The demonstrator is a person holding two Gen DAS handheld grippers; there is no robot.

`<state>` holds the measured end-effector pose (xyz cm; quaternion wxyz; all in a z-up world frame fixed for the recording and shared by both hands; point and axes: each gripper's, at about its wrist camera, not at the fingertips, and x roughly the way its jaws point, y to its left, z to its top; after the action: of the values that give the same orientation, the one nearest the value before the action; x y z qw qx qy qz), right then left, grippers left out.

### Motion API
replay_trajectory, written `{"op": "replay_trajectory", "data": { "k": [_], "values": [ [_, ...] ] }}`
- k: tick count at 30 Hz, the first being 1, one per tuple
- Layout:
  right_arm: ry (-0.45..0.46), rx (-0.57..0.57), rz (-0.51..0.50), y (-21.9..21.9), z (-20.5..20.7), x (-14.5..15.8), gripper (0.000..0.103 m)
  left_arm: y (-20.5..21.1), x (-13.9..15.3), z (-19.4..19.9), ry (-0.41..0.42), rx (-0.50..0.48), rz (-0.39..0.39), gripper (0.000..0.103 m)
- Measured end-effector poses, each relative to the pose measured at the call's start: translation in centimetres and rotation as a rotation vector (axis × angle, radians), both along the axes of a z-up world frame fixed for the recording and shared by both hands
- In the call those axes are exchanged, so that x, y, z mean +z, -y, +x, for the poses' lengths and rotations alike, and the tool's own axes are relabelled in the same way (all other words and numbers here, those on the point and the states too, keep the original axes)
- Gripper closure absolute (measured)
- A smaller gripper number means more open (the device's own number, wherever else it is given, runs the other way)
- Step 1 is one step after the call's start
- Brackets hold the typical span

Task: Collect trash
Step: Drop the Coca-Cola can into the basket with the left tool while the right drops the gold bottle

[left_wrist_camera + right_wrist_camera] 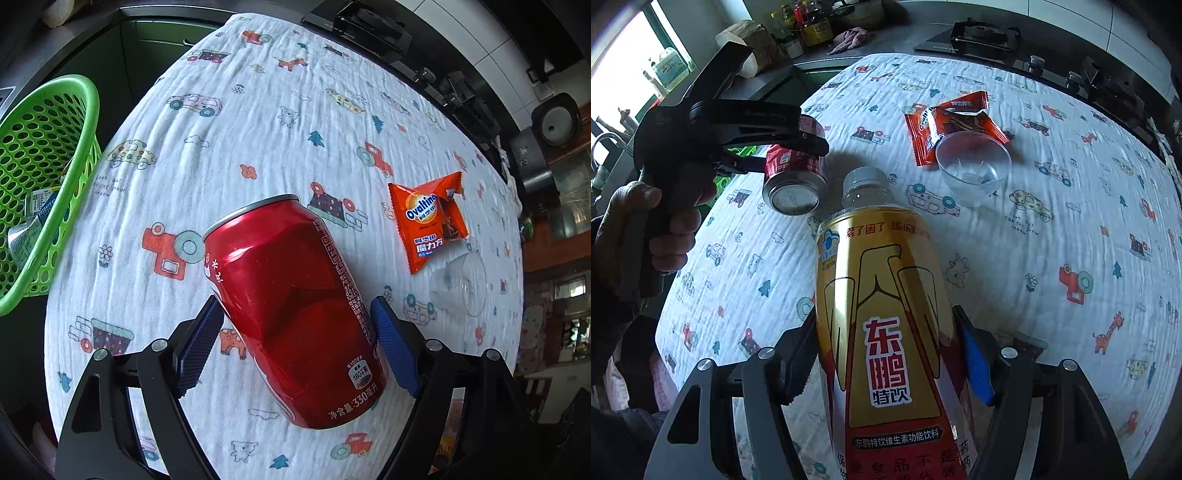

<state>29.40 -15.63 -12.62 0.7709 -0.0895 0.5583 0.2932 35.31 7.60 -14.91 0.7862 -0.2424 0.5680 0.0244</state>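
Partway through. Red can [295, 310] clamped between left gripper [297, 343] jaws, lifted; gold bottle [886, 332] gripped between right gripper [886, 354] jaws. Beyond both: orange wrapper [428, 225], clear cup [461, 284] left on table [258, 129]. Green basket [44, 177] holds some trash.

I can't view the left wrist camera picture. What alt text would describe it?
A dented red soda can sits between the blue pads of the left gripper above a white cartoon-print tablecloth. An orange Ovaltine wrapper and clear plastic cup lie right; a green basket stands left.
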Motion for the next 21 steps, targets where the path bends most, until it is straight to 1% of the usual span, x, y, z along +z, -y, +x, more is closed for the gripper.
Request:
{"op": "replay_trajectory", "data": {
  "k": [5, 8, 11, 14, 18, 21],
  "values": [
    [0.004, 0.001, 0.037, -1.3, -0.3, 0.8, 0.037, -1.4, 1.9, -1.4, 0.053, -0.019, -0.003, 0.024],
    [0.015, 0.013, 0.048, -2.5, -0.3, 1.3, 0.037, -3.2, 3.4, -2.5, 0.094, -0.019, 0.023, 0.024],
    [0.024, 0.030, 0.059, -4.1, -0.2, 1.7, 0.037, -5.5, 5.0, -3.6, 0.139, -0.009, 0.075, 0.024],
    [0.031, 0.054, 0.069, -6.0, -0.2, 2.1, 0.037, -8.6, 6.3, -4.6, 0.169, 0.018, 0.146, 0.024],
    [0.040, 0.087, 0.086, -9.0, 0.1, 2.8, 0.037, -13.7, 7.2, -5.4, 0.182, 0.080, 0.207, 0.024],
    [0.042, 0.106, 0.101, -11.3, 0.5, 3.2, 0.037, -17.2, 7.2, -5.6, 0.177, 0.115, 0.281, 0.024]
  ]
}}
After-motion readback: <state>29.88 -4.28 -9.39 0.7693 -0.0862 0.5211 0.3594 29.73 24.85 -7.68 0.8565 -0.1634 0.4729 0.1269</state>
